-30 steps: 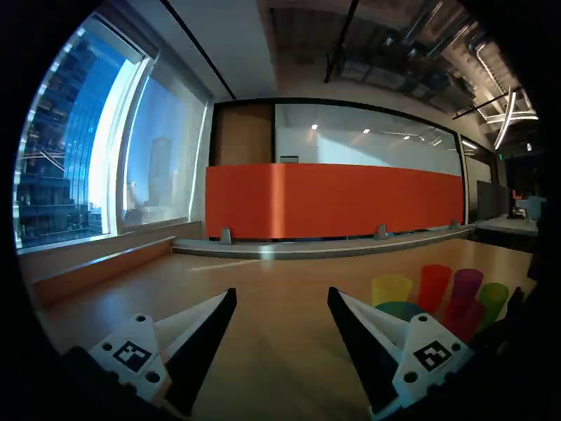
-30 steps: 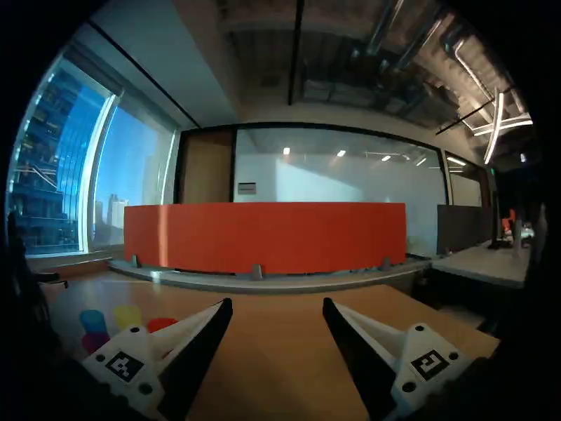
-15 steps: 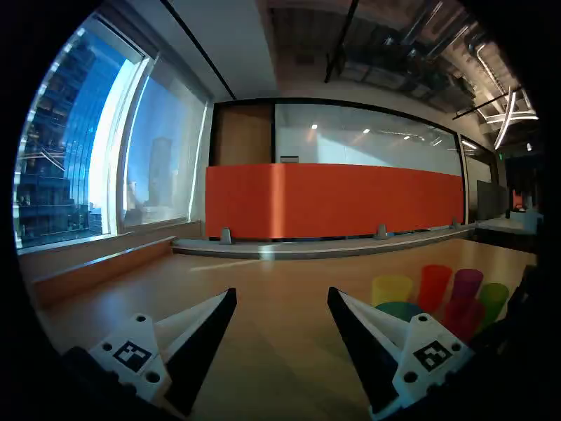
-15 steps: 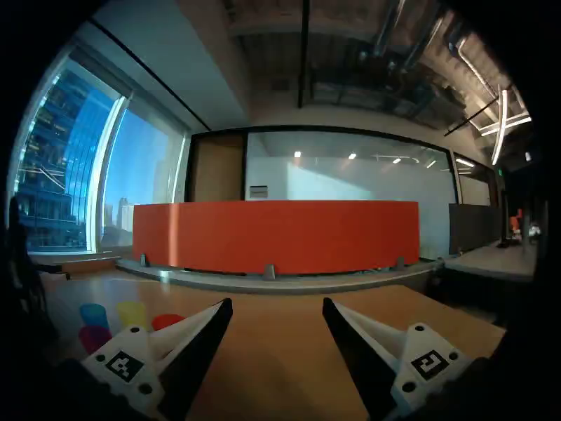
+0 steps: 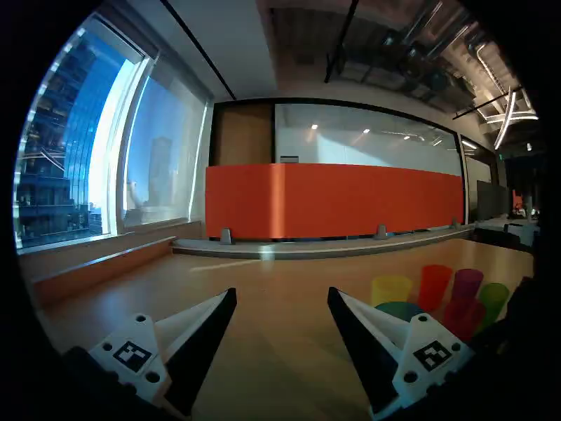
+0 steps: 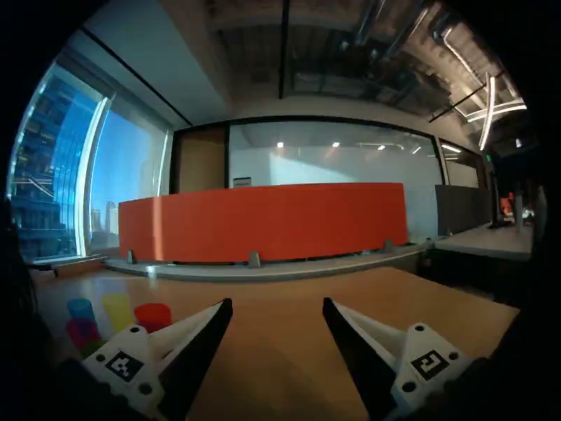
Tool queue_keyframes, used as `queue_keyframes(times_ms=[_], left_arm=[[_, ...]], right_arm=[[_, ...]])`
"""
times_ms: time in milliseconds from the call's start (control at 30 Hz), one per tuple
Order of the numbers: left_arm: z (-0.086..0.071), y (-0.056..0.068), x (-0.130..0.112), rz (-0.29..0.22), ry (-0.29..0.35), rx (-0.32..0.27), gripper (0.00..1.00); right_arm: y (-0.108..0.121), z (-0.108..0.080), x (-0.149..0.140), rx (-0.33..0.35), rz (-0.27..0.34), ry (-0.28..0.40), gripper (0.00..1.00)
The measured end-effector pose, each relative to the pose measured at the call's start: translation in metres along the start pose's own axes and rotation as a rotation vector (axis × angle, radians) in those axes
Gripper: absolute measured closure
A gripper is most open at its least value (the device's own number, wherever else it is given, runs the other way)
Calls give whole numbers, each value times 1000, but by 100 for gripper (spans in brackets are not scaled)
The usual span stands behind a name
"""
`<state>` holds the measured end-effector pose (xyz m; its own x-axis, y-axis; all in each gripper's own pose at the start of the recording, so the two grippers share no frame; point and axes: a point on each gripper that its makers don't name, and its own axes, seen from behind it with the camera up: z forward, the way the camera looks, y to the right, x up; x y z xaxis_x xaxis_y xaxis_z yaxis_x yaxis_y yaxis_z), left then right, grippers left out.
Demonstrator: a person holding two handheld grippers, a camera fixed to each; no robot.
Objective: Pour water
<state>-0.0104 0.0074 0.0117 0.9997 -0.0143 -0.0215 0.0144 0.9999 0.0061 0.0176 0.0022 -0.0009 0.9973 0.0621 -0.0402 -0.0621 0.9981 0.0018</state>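
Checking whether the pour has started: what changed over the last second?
The right gripper shifted, apparently tipping down a little: the cups and the partition now sit higher in its view. It took hold of nothing. The left gripper stayed put, both grippers stayed open and empty, and the cups stand where they were on the table.
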Motion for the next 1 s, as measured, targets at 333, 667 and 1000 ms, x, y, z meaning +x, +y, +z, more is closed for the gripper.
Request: queue_keyframes(times_ms=[333, 667, 1000], left_arm=[[0, 0, 0, 0, 0, 0, 4], [0, 0, 0, 0, 0, 0, 3], [0, 1, -1, 0, 0, 0, 4]], right_arm=[[2, 2, -14, -4, -17, -28, 1], [3, 3, -18, -7, -46, -40, 1], [-1, 2, -18, 2, -62, -40, 1]])
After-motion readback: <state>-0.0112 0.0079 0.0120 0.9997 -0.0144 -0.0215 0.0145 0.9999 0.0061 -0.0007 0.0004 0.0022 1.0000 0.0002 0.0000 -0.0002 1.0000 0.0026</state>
